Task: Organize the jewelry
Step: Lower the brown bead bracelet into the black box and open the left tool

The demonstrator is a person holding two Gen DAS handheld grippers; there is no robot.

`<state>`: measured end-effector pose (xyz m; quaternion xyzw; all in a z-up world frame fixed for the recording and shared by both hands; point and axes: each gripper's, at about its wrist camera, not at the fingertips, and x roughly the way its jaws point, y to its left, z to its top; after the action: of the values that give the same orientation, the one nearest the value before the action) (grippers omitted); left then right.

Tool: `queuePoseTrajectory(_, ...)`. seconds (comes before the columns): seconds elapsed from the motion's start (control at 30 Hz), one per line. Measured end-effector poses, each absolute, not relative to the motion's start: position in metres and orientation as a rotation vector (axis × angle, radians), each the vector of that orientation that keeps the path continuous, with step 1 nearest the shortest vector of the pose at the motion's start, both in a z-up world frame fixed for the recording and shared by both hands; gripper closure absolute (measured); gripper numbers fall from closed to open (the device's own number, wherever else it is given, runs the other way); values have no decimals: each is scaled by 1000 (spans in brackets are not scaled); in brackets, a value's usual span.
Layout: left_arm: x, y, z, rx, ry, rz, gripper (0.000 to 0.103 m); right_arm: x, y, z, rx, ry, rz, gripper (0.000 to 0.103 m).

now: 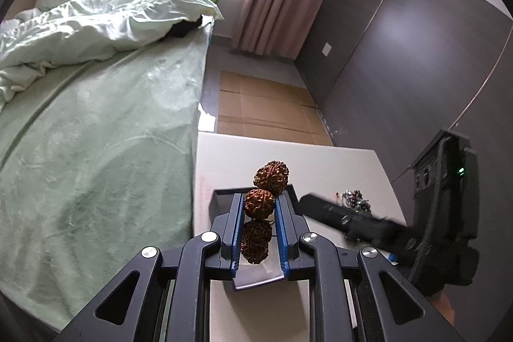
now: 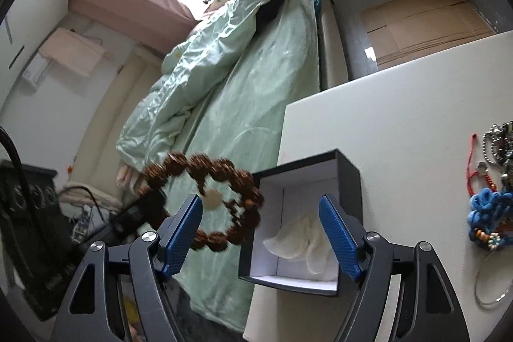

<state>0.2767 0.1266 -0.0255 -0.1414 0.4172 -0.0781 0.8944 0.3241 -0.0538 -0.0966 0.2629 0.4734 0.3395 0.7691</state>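
On my left wrist view, the bed (image 1: 96, 133) fills the left half and its far side runs out of frame. My left gripper (image 1: 258, 213) is clamped on the brown bead bracelet (image 1: 259, 204); I see only a column of knobbly beads between the blue pads, and the rest of the loop hides behind them. The black box (image 1: 221, 197) is mostly covered by the fingers, with just its left wall showing. To the right, the other gripper is a dark blur over the white table (image 1: 320, 162). On my right wrist view, the bracelet (image 2: 224, 181) hangs blurred off the table's left edge, over the bed. My right gripper (image 2: 261, 233) stands wide open, holding nothing, in front of the open box (image 2: 349, 181) with crumpled white paper (image 2: 298, 242) inside. A jewelry pile (image 2: 493, 181) is cut off at the right rim.
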Motion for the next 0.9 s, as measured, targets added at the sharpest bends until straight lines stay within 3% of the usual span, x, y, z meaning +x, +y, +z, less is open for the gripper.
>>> queuePoseTrajectory(0.3, 293, 110, -54, -291, 975, -155, 79, 320, -90, -86, 574, 990, 657, 27)
queuePoseTrajectory(0.37, 296, 107, -57, -249, 995, -118, 59, 321, -97, -84, 572, 987, 651, 27)
queuePoseTrajectory(0.4, 295, 108, -57, -241, 988, -99, 41, 322, -100, -83, 570, 985, 648, 27)
queuePoseTrajectory(0.43, 293, 108, -55, -242, 978, -93, 31, 322, -104, -82, 569, 982, 643, 27)
queuePoseTrajectory(0.5, 288, 109, -49, -240, 943, -85, 24, 322, -115, -81, 570, 975, 631, 27)
queuePoseTrajectory(0.9, 284, 76, -35, -195, 918, -150, 22, 322, -173, -73, 562, 952, 553, 27)
